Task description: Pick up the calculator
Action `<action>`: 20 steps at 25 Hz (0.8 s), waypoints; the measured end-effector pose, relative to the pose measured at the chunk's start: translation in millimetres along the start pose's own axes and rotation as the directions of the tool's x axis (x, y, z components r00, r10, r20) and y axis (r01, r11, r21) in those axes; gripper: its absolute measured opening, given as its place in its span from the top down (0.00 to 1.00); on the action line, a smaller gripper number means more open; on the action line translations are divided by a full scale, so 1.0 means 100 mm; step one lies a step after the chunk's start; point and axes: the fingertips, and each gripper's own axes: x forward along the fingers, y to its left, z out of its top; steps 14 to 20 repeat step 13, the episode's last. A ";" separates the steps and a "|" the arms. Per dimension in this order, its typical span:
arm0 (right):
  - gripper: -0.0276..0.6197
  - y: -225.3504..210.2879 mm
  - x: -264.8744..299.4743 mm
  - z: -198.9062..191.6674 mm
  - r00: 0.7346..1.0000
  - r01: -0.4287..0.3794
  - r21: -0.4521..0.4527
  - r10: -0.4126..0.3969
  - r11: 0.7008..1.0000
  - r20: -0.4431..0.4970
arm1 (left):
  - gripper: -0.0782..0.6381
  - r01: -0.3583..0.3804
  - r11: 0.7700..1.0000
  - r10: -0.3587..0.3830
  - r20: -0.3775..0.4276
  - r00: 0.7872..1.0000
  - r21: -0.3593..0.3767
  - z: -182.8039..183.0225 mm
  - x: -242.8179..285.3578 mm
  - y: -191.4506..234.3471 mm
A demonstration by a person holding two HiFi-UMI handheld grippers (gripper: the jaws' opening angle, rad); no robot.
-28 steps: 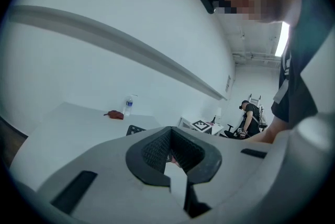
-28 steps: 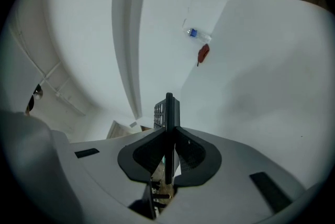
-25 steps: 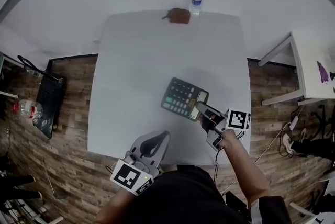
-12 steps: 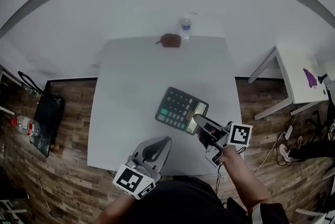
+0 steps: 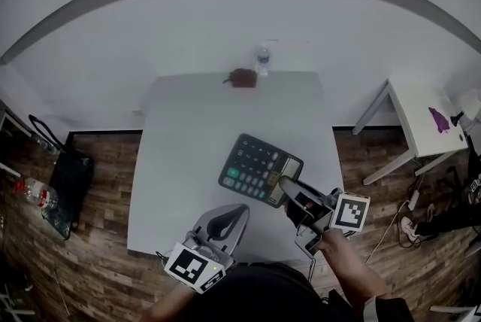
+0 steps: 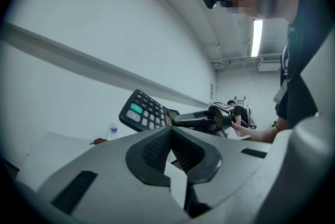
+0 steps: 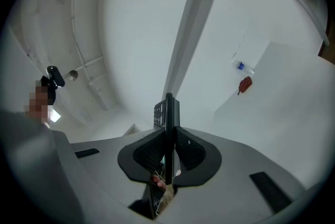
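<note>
The right tongs (image 5: 288, 191) pinch the calculator (image 5: 255, 166) by its near-right edge, a thin end that suits a lift clear of the worktop (image 5: 188, 140), while the left tongs (image 5: 228, 214) sit closed and empty nearby.

The right tool (image 5: 289, 189) has lifted the calculator (image 5: 255, 166) higher above the table (image 5: 188, 132); left tool (image 5: 229, 214) rose.

Our left gripper (image 5: 236, 211) and right gripper (image 5: 286, 184) are grey, with black-and-white marker cubes (image 5: 194, 268); we wear a black top (image 5: 263, 296), bottom centre.
</note>
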 end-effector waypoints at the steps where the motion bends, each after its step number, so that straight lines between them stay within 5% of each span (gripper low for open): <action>1: 0.87 0.06 0.00 0.01 1.000 -0.008 -0.014 0.008 1.000 0.005 | 0.88 0.002 1.000 -0.002 0.006 1.000 0.007 0.02 -0.01 -0.01; 20: 0.87 0.30 -0.09 0.01 0.999 -0.020 -0.043 0.022 0.999 0.048 | 0.88 0.029 0.998 -0.033 0.064 0.997 0.062 0.20 -0.08 -0.14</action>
